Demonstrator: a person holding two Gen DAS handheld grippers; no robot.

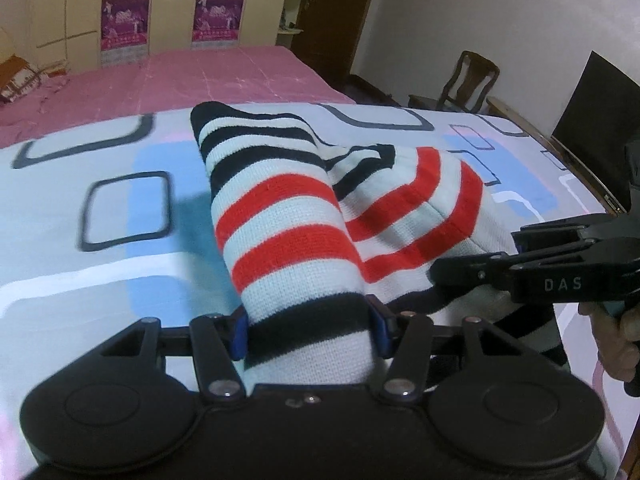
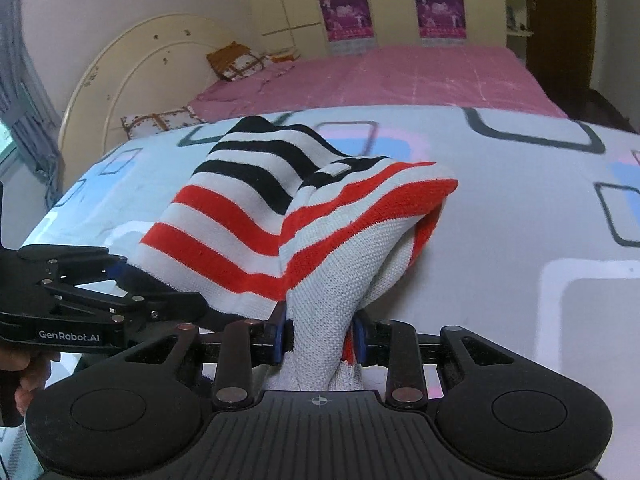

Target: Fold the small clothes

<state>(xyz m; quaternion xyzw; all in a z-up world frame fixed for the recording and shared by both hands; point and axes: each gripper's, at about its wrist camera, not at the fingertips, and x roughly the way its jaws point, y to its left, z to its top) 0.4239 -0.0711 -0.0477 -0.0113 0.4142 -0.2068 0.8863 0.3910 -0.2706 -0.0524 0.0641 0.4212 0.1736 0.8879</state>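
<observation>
Knitwear mid-fold: a small striped sweater (image 1: 280, 216), banded in black, red and pale white, was lifted off the patterned bed sheet (image 1: 80, 280) when I took this moment from the rig. I judged the fold as begun but far from finished. The garment hung in two bunched columns, its far end draped down onto the sheet, and no flat, squared shape had yet been made. What remained, as I read it, was to lay the held edge over, release it, and smooth the rest.

My left hand-held gripper (image 1: 310, 330) was clamped on the near black-and-white hem, with the blue pads (image 1: 239, 332) pressed against the knit on either side. The cloth ran straight forward and away from it, rising toward the far black stripes.

My right hand-held gripper (image 2: 320, 338) was closed on a twisted wad of the plain pale knit, with a sliver of red stripe caught at its right pad. From there the sweater fanned up and leftward. The two tools stood close together, side by side at the near edge of the garment, the left one just beside the sweater's left-hand corner in the right wrist view.

Behind the sheet lay a pink bedspread (image 2: 400, 76), with a pillow (image 2: 240, 62) by the headboard (image 2: 132, 76) and a wooden chair (image 1: 468, 80) against the wall.
</observation>
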